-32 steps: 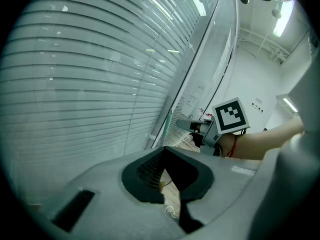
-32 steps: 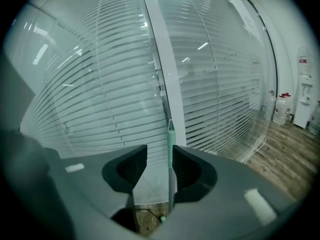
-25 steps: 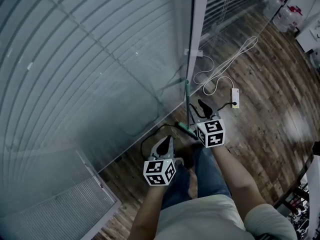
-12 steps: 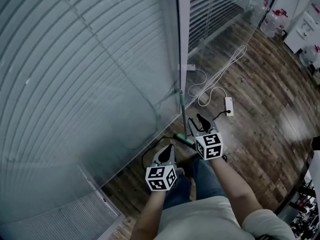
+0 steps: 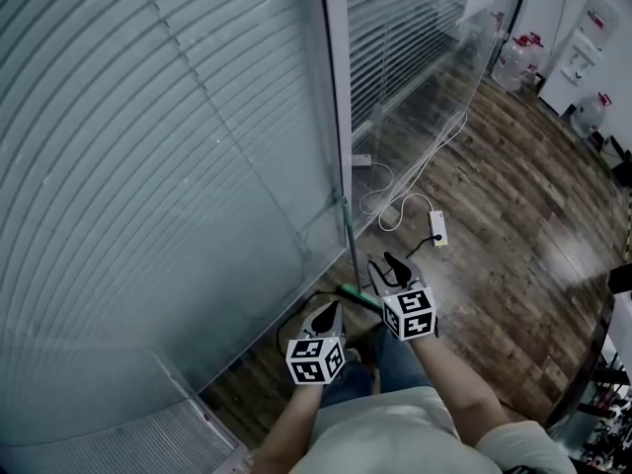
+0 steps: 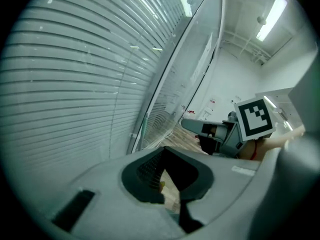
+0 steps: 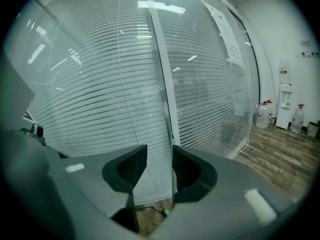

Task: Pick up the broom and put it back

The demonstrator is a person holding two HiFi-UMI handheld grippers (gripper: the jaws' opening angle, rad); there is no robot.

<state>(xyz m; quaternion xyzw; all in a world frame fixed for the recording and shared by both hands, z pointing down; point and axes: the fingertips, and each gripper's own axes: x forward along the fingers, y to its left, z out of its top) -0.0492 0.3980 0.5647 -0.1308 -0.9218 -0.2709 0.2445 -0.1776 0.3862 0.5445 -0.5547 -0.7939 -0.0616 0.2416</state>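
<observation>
Broom handle | between right gripper's parted jaws, seen only in right gripper view | left gripper closed, empty

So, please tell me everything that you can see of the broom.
The broom is a thin, pale green stick with a darker green head at the bottom. It stands almost upright, with the head down on the wooden floor and the top against the frame of the glass wall. The right gripper has its tongs open around the stick, which runs close to one of them. Contact cannot be judged. No bristles can be made out.
</observation>
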